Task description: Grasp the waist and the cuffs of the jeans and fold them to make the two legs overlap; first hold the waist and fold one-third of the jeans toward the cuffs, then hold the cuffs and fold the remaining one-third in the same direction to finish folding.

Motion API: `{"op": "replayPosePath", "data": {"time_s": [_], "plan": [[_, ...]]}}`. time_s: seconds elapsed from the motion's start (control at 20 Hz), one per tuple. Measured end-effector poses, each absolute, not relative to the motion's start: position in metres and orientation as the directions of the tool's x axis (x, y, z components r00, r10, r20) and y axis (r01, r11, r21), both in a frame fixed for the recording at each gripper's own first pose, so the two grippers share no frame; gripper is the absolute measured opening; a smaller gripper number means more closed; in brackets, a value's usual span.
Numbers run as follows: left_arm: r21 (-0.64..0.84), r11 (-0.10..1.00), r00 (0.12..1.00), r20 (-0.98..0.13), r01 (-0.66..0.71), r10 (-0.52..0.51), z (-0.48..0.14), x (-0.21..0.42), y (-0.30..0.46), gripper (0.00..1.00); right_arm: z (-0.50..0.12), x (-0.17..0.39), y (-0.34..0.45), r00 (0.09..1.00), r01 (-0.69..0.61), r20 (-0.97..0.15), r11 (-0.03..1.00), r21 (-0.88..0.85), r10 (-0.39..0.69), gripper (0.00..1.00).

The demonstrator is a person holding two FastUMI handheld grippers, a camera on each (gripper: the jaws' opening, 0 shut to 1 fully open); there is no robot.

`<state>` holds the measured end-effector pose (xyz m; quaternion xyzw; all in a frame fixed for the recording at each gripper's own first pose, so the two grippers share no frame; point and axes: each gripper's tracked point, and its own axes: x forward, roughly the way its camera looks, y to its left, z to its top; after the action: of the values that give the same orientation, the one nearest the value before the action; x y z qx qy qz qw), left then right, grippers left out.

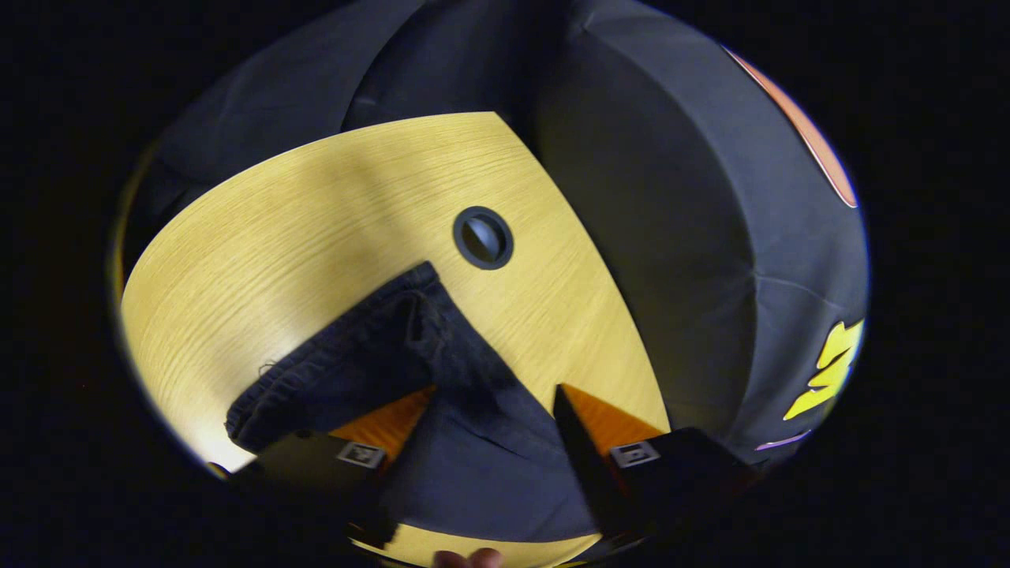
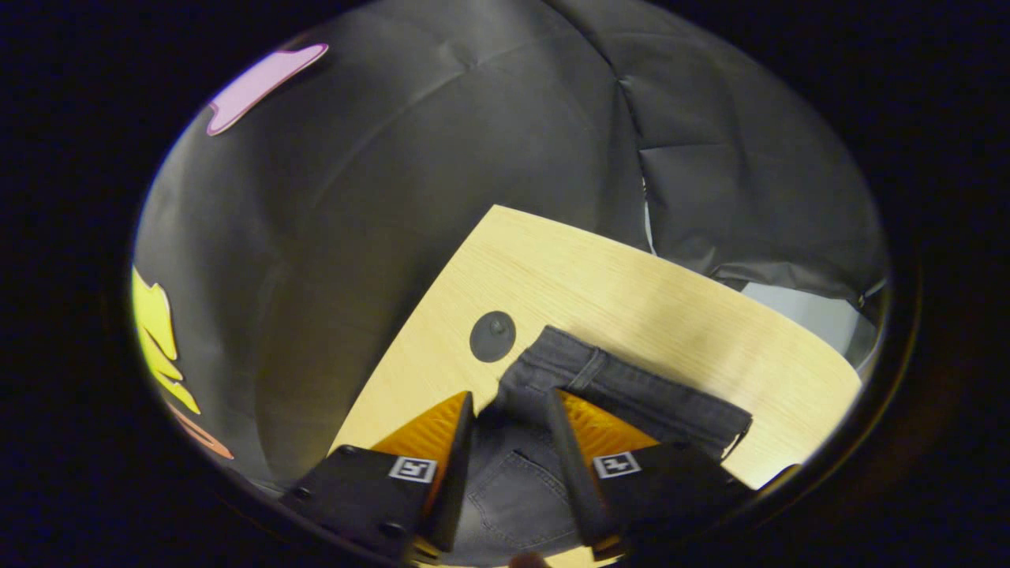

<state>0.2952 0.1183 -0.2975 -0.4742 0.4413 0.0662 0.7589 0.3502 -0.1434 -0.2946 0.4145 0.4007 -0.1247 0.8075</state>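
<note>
You look to be at the opening step, taking the waist and cuffs to lay one leg over the other. Your left gripper (image 1: 493,418) stands spread with the cuffs (image 1: 331,379) of the jeans (image 1: 481,465) between its fingers, not pinched. Your right gripper (image 2: 509,422) is spread astride the waist (image 2: 623,386), fabric between the fingers. The jeans lie near the desk (image 1: 300,237) corner, beside the grommet (image 1: 483,237). Next, close both, then lift evenly
</note>
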Motion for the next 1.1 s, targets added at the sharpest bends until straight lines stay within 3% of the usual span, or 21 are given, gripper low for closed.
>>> {"op": "replayPosePath", "data": {"time_s": [0.05, 0.1, 0.2, 0.35, 0.4, 0.55, 0.6, 0.75, 0.8, 1.1], "plan": [[-0.639, 0.567, 0.589, -0.749, -0.52, -0.304, -0.293, 0.292, 0.121, 1.0, -0.29, 0.348, -0.147, 0.657, 0.525, -0.744, 0.636, 0.565, 0.119, 0.63], [-0.636, 0.575, 0.591, -0.749, -0.515, -0.299, -0.286, 0.291, 0.122, 0.98, -0.286, 0.344, -0.148, 0.665, 0.514, -0.739, 0.65, 0.56, 0.11, 0.55], [-0.627, 0.59, 0.617, -0.743, -0.509, -0.258, -0.26, 0.289, 0.131, 0.99, -0.275, 0.335, -0.15, 0.675, 0.479, -0.731, 0.699, 0.531, 0.093, 0.77], [-0.628, 0.63, 0.68, -0.703, -0.456, -0.209, -0.202, 0.283, 0.141, 0.99, -0.244, 0.317, -0.15, 0.715, 0.382, -0.696, 0.796, 0.471, 0.068, 0.78], [-0.62, 0.659, 0.706, -0.683, -0.425, -0.186, -0.202, 0.278, 0.141, 0.99, -0.229, 0.309, -0.149, 0.738, 0.337, -0.673, 0.831, 0.443, 0.059, 0.81], [-0.525, 0.79, 0.805, -0.589, -0.316, -0.07, -0.128, 0.258, 0.139, 0.99, -0.186, 0.277, -0.14, 0.807, 0.207, -0.588, 0.912, 0.355, 0.046, 0.88], [-0.494, 0.823, 0.84, -0.541, -0.28, -0.039, -0.108, 0.249, 0.133, 0.99, -0.164, 0.258, -0.134, 0.83, 0.173, -0.555, 0.923, 0.343, 0.05, 0.97], [-0.382, 0.9, 0.908, -0.418, -0.208, 0.033, -0.057, 0.208, 0.109, 0.99, -0.136, 0.211, -0.123, 0.872, 0.096, -0.486, 0.952, 0.292, 0.061, 1.0], [-0.343, 0.919, 0.925, -0.375, -0.194, 0.055, -0.042, 0.192, 0.101, 0.99, -0.127, 0.196, -0.121, 0.884, 0.072, -0.463, 0.961, 0.268, 0.063, 0.96], [-0.208, 0.972, 0.973, -0.222, -0.109, 0.061, -0.007, 0.103, 0.033, 0.99, -0.111, 0.126, -0.109, 0.914, 0.042, -0.403, 0.977, 0.208, 0.047, 0.97]]}}
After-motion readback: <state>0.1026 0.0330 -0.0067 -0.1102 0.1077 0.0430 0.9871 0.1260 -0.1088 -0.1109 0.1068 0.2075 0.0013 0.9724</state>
